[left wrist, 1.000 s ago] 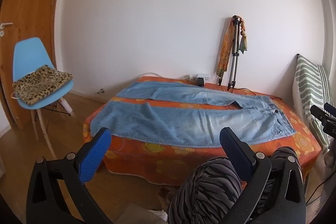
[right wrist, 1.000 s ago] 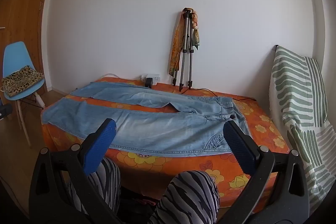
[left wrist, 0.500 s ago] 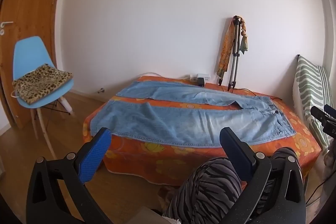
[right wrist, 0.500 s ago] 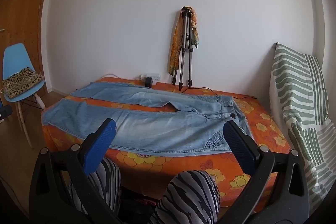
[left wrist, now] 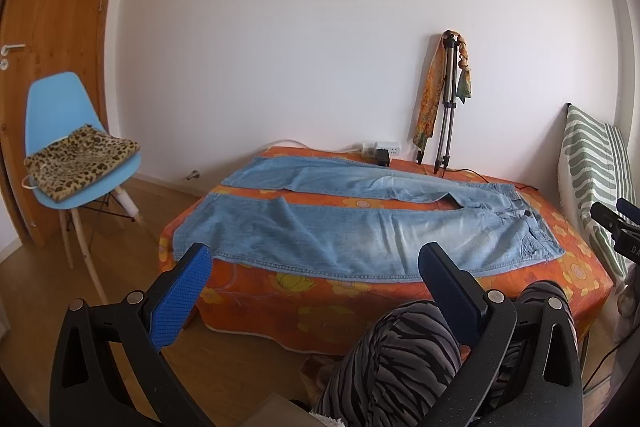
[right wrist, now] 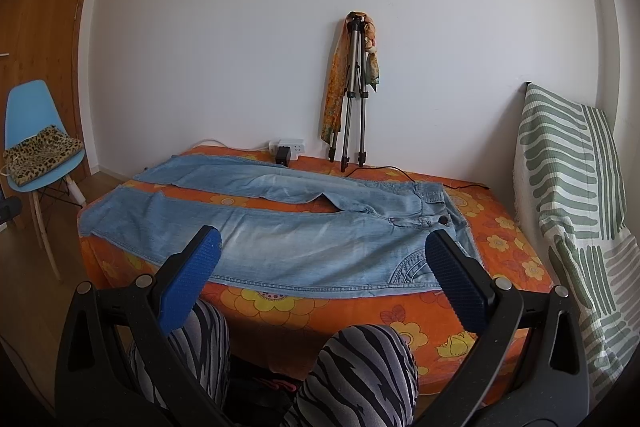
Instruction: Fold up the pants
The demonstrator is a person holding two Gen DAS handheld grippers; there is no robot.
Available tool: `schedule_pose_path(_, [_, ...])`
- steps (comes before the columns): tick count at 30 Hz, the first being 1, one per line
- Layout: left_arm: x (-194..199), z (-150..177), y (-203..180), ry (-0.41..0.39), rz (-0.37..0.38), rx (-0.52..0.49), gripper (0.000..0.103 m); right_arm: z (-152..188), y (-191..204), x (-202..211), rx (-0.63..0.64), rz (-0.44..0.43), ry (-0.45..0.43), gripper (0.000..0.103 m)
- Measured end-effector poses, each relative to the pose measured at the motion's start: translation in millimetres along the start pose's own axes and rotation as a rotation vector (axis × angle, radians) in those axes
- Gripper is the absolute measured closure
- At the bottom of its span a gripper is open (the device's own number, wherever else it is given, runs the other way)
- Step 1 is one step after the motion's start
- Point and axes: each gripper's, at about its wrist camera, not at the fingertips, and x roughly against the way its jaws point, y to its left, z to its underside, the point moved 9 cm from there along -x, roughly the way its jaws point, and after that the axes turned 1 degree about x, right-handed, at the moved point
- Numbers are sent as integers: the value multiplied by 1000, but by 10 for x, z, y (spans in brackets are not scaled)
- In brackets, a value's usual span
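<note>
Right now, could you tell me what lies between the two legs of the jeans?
Only a bare strip of the orange flowered cloth shows between the jeans legs, clearest in the right wrist view.

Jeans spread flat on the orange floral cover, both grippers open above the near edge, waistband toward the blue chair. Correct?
Not quite: the jeans' waistband points away from the blue chair, toward the striped cushion, as the right wrist view shows. The rest holds.

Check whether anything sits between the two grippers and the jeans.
Nothing visible does. The jeans lie flat on the orange cloth, bare on top; the left gripper and right gripper hover open at the near edge.
</note>
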Motion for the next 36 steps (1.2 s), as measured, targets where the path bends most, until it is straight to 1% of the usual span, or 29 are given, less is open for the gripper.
schedule_pose_path(26, [-25,-40,5,-3,-11,-9,0,31,19,-40,5,-3,10,0])
schedule_pose_path(36, [-144,0,68,16,-17,-7,0,2,63,-240,21,-15,36,0])
